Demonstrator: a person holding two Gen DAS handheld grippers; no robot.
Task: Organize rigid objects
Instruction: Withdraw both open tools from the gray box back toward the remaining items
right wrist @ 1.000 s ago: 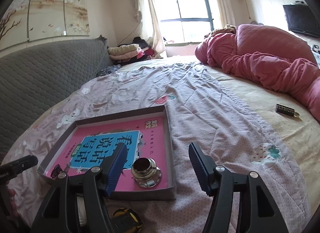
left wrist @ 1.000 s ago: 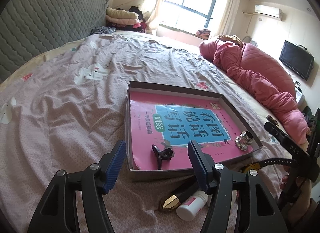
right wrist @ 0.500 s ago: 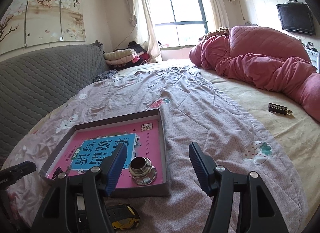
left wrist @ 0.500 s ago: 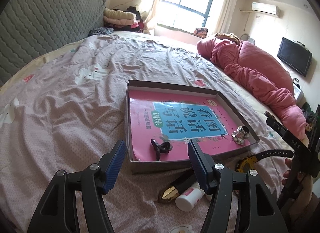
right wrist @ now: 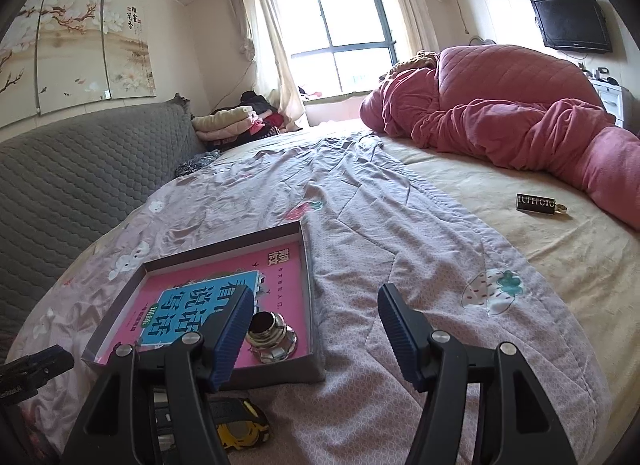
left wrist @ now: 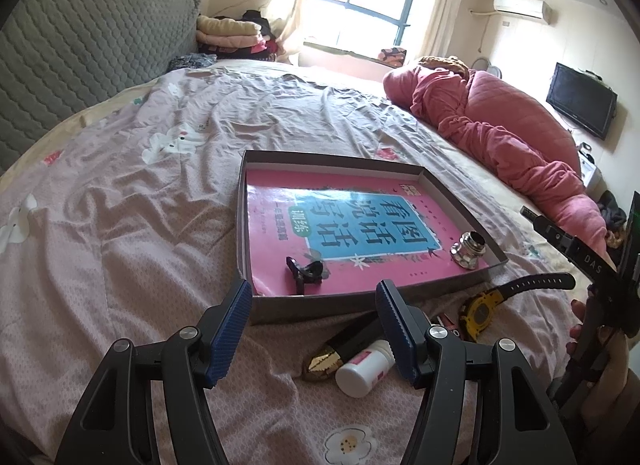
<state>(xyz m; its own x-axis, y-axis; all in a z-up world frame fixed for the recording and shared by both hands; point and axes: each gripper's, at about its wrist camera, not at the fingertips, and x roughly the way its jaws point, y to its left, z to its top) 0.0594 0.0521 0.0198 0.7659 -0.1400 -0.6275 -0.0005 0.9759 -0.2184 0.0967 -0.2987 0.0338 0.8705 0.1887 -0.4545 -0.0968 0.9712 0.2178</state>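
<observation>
On the bed (left wrist: 120, 193), a shallow grey box (left wrist: 256, 311) is lying just ahead of the left tongs (left wrist: 314, 329), its near wall sitting between and slightly beyond the two blue fingers. The left tongs are standing spread, pinching nothing. Inside the box, one pink book (left wrist: 352, 225) is covering the floor; one black clip (left wrist: 306, 271) is resting on it near the front wall, and one metal fitting (left wrist: 468, 249) is sitting in the near right corner.

Outside the box, close against its front wall, four loose items are lying to the right of the tongs' right finger: one gold-tipped black case (left wrist: 344, 349), one white bottle (left wrist: 366, 367), one yellow watch (left wrist: 482, 309) and one small red item (left wrist: 448, 321), partly hidden.

In the right wrist view, the right tongs (right wrist: 316, 327) are also standing spread and empty, with the fitting just beside the left finger. One black bar-shaped tag (right wrist: 536, 203) is lying well apart, far right, near the pink quilt (right wrist: 500, 121).
</observation>
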